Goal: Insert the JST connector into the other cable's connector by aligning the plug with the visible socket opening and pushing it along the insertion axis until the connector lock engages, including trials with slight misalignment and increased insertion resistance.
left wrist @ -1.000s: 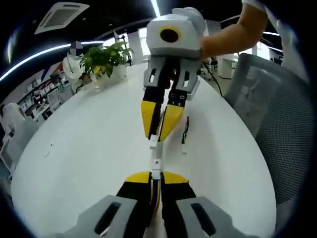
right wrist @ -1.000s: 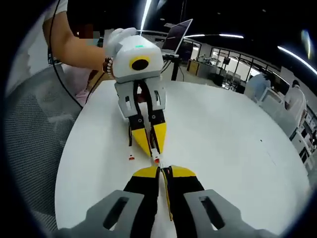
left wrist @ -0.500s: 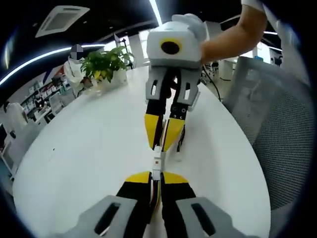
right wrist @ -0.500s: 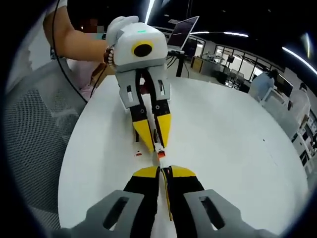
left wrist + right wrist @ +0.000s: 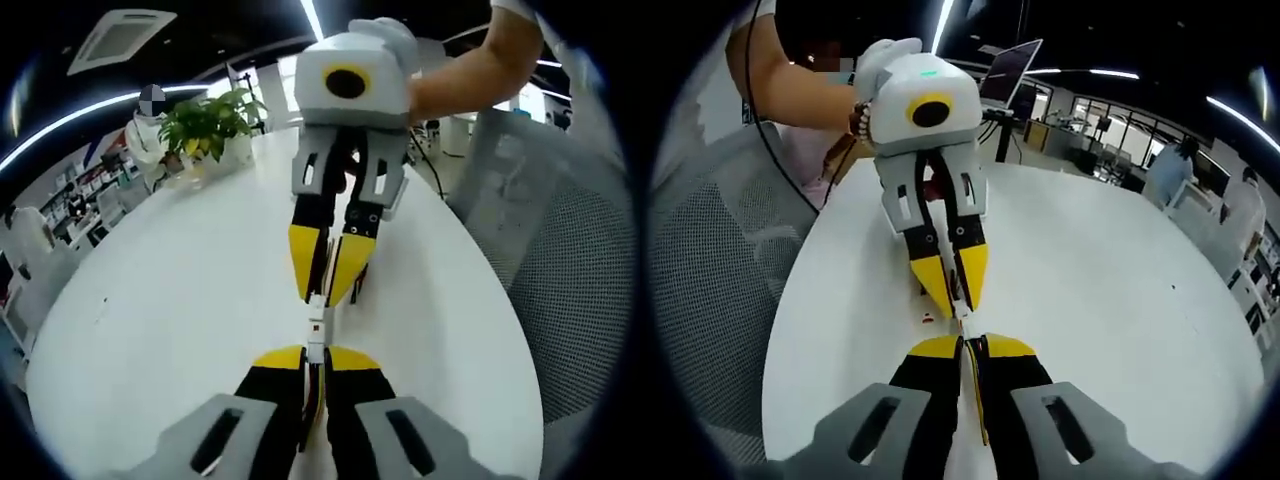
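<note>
My left gripper (image 5: pixel 315 353) is shut on a small white JST connector (image 5: pixel 316 328) whose wires run back between its jaws. Facing it nose to nose, my right gripper (image 5: pixel 326 296) is shut on the other cable's white connector (image 5: pixel 316 302). The two connectors touch end to end in one line above the white table (image 5: pixel 180 300). In the right gripper view my right gripper (image 5: pixel 965 343) sits at the bottom and my left gripper (image 5: pixel 957 300) comes down from above, with the connector joint (image 5: pixel 962 317) between them. How deep the plug sits is hidden by the jaws.
A spare black cable (image 5: pixel 361 281) lies on the table behind the right gripper; its red-tipped end (image 5: pixel 928 317) lies beside the joint. A potted plant (image 5: pixel 212 122) stands at the far edge. A mesh chair (image 5: pixel 575 270) borders the table. A laptop (image 5: pixel 1007 70) stands beyond.
The two grippers have closed in on each other. The gap between the two connectors a second ago is gone and they now meet. Both views shifted slightly.
</note>
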Demonstrator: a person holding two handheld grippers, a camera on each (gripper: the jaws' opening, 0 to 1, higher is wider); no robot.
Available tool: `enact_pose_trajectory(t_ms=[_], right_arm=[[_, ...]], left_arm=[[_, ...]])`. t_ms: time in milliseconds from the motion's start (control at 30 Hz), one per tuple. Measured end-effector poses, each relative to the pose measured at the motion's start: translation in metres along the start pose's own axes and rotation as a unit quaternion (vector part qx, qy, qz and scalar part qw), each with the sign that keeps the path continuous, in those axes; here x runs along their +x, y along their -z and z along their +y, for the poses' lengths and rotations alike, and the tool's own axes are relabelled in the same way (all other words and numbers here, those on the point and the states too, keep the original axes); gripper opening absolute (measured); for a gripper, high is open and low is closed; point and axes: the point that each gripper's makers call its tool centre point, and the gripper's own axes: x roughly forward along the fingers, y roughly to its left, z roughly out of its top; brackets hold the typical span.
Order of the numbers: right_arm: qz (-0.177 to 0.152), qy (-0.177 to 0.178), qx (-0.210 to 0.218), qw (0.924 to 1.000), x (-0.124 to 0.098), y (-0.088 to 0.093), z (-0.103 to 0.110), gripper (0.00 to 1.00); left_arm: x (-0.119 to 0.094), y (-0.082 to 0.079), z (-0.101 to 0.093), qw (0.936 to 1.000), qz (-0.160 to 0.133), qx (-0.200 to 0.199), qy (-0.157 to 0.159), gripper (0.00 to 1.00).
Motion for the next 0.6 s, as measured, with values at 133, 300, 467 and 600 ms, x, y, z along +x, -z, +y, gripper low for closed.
enact_pose_trajectory(t_ms=[133,300,467,600], right_arm=[[0.002,-0.002,-0.003,1.0000,0.0020,0.0011,-0.0020,0.05],[0.013,-0.011,-0.016,0.9997,0.0051,0.0054,0.0006,0.05],[0.023,-0.018,-0.026,0.9992,0.0075,0.0075,0.0016,0.04],[0.028,-0.017,-0.026,0.9991,0.0078,0.0077,-0.0001,0.04]], left_arm=[[-0.0009,-0.0004,0.0013,1.0000,-0.003,-0.002,0.000,0.00],[-0.0021,-0.0012,0.0017,1.0000,-0.007,-0.005,0.001,0.00],[-0.0017,-0.0017,0.0007,1.0000,-0.006,-0.002,0.004,0.00],[-0.0015,-0.0021,0.0022,1.0000,-0.007,-0.006,0.002,0.00]])
